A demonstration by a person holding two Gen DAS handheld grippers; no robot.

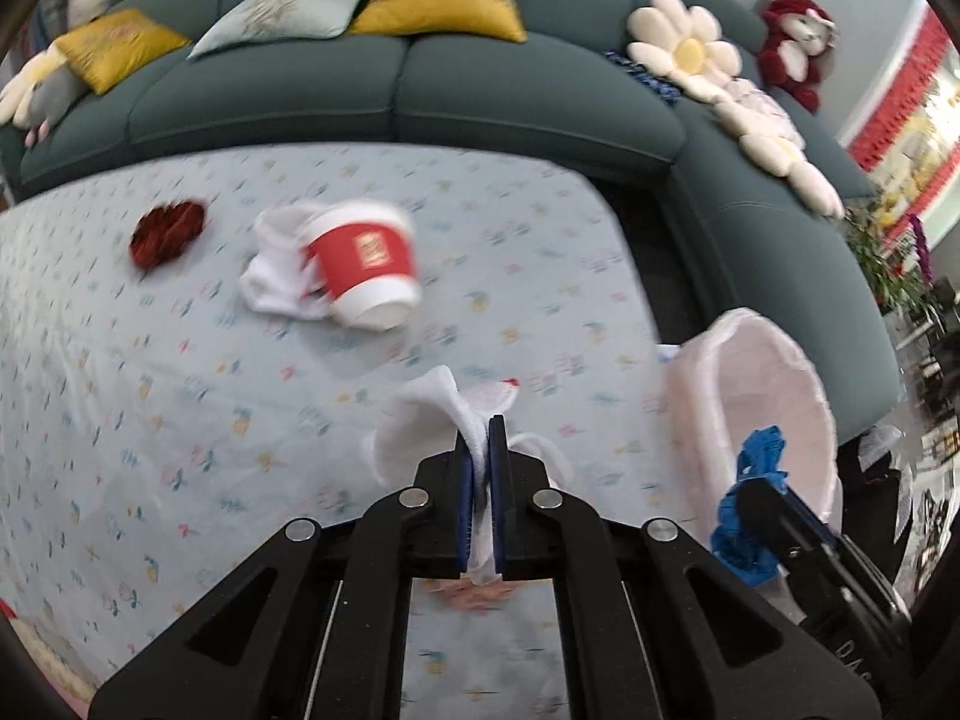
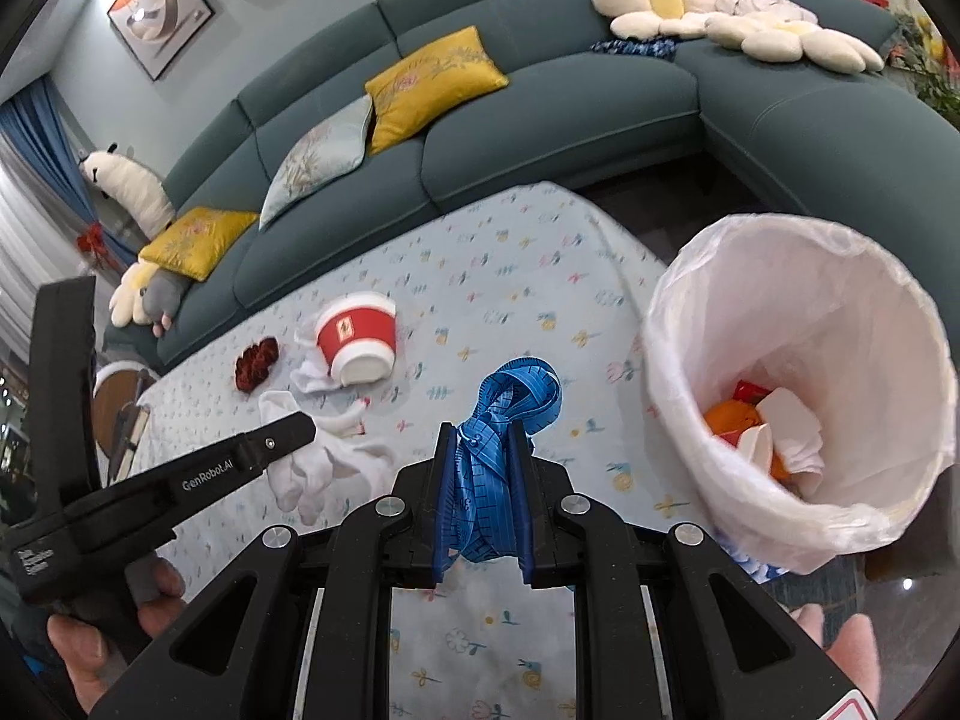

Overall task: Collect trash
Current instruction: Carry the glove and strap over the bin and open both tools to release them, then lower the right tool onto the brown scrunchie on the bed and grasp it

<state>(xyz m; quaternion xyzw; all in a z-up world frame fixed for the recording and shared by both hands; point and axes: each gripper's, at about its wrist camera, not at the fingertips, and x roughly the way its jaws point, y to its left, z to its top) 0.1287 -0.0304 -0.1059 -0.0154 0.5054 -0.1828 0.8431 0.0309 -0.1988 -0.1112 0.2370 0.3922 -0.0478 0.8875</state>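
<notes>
My left gripper (image 1: pixel 480 429) is shut on a limp white glove (image 1: pixel 420 420), held just above the flowered tablecloth (image 1: pixel 180 420). From the right wrist view the glove (image 2: pixel 324 468) dangles under the left gripper (image 2: pixel 303 423). My right gripper (image 2: pixel 482 427) is shut on a bundled blue measuring tape (image 2: pixel 510 396), close beside the white-lined trash bin (image 2: pixel 750 312). Orange, red and white scraps lie in its bottom. A red and white paper cup (image 1: pixel 366 264) lies on its side on a second white glove (image 1: pixel 270 282). A dark red fuzzy clump (image 1: pixel 168 231) sits left of it.
A teal corner sofa (image 1: pixel 540 96) wraps the table's far and right sides, with yellow cushions (image 1: pixel 438 0), flower pillows (image 1: pixel 684 48) and a red plush toy (image 1: pixel 792 42). The bin (image 1: pixel 780 372) stands at the table's right edge. A hand (image 2: pixel 90 648) grips the left tool.
</notes>
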